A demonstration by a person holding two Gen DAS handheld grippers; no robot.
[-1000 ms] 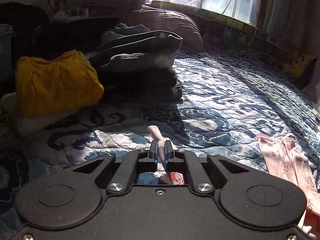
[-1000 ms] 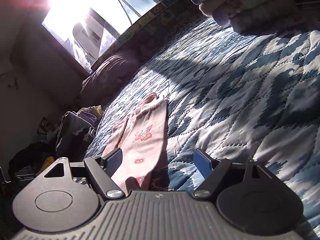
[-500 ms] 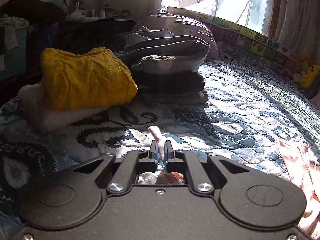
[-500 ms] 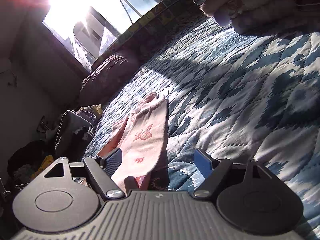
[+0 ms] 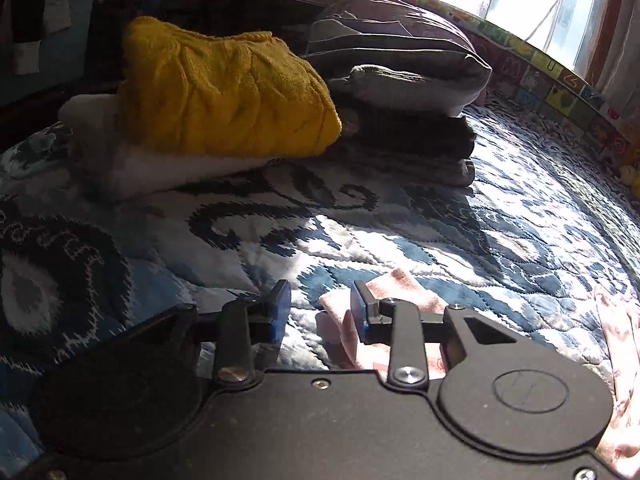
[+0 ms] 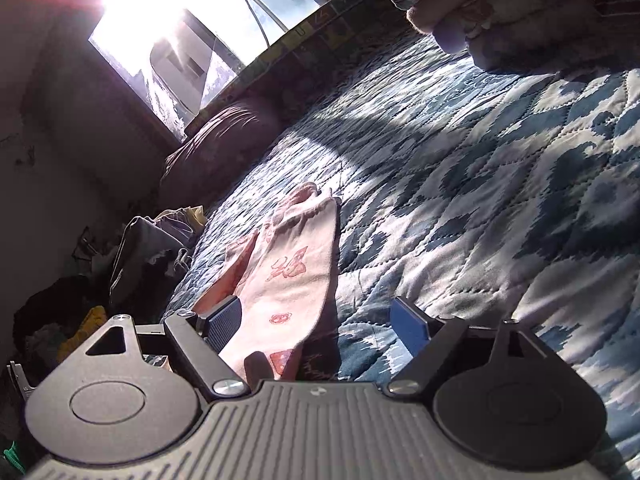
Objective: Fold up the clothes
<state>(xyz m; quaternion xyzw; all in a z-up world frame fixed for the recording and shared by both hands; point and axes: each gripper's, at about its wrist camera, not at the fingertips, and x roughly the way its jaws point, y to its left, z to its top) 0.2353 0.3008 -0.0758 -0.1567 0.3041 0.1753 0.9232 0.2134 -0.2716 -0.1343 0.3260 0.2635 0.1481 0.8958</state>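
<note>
1. The left gripper [image 5: 318, 308] had its jaws parted to a moderate gap, with nothing clamped between the blue pads.
2. A fold of the pink garment [image 5: 394, 286] lay on the quilt just at the right-hand pad, partly behind it and partly in the gap; whether cloth and pad touched could not be told.
3. The right gripper [image 6: 320, 322] had its jaws spread wide and gripped nothing.
4. In the right wrist view the pink garment [image 6: 292, 268], printed with small red motifs, stretched away from between the jaws, closer to the left-hand finger, lying flat on the bedding.
5. More of the same pink cloth showed at the right edge of the left wrist view, past the gripper body.
6. Everything rested on a blue-and-white patterned quilt [image 5: 440, 240] covering the bed, part in sun and part in shade.
7. Beyond the left gripper, a folded yellow knit sweater [image 5: 224, 92] sat on top of a white folded item [image 5: 132, 168].
8. Just beside it on the right stood a stack of dark grey folded clothes [image 5: 408, 92].
9. A brown pillow [image 6: 224, 140] lay at the far end of the bed beneath the bright window [image 6: 192, 32].
</note>
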